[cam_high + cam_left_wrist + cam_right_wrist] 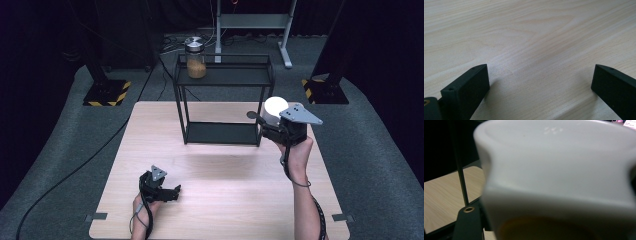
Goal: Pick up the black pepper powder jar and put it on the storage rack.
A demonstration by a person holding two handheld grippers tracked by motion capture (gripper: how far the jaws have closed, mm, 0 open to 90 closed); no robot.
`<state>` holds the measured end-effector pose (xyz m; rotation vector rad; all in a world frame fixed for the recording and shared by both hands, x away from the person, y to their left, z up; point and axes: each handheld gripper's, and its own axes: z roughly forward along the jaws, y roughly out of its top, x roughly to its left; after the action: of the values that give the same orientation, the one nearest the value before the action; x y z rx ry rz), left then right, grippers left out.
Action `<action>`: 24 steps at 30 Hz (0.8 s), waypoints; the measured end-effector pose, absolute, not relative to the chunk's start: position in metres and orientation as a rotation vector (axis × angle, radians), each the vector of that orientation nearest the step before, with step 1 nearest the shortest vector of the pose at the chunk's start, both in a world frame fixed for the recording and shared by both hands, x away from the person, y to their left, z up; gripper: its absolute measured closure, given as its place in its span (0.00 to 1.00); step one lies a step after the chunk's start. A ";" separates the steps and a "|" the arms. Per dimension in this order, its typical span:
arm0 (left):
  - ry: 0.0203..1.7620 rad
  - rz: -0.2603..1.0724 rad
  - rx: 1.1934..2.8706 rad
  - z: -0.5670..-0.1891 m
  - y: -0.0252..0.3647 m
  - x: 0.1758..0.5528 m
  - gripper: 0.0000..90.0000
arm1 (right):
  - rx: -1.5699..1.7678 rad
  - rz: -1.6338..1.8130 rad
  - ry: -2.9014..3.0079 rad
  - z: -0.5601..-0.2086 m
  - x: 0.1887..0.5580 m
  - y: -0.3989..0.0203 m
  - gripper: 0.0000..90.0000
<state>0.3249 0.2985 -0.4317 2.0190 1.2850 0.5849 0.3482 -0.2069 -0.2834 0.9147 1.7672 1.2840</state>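
Note:
A white cup (274, 109) hangs above the table beside the right front post of the black wire shelf (223, 75), with my right gripper (270, 125) shut on it. In the right gripper view the cup (559, 177) looms very close, pinched in at its sides, and its lower part looks amber. My left gripper (172, 192) rests near the table's front left, held by a hand. Its jaws stand wide apart in the left gripper view, with only bare wood between the fingers (466, 90).
A glass jar (195, 59) with a metal lid and brownish contents stands on the shelf's top tier at the left. The shelf's lower tier (220, 133) is bare. The wooden table (220, 200) sits on grey carpet; stand bases with yellow-black tape lie behind.

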 end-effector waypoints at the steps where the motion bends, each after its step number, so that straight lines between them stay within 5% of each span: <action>1: 1.284 0.587 2.019 -0.432 0.298 0.325 0.01 | 0.917 1.287 1.768 -0.283 0.349 -0.207 0.33; 24: 1.281 0.589 2.016 -0.432 0.298 0.324 0.01 | 0.885 1.271 1.795 -0.261 0.363 -0.204 0.33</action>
<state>0.3237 0.2976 -0.4324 2.0158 1.2810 0.5888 0.3635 -0.2039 -0.2606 0.8852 1.7945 1.2708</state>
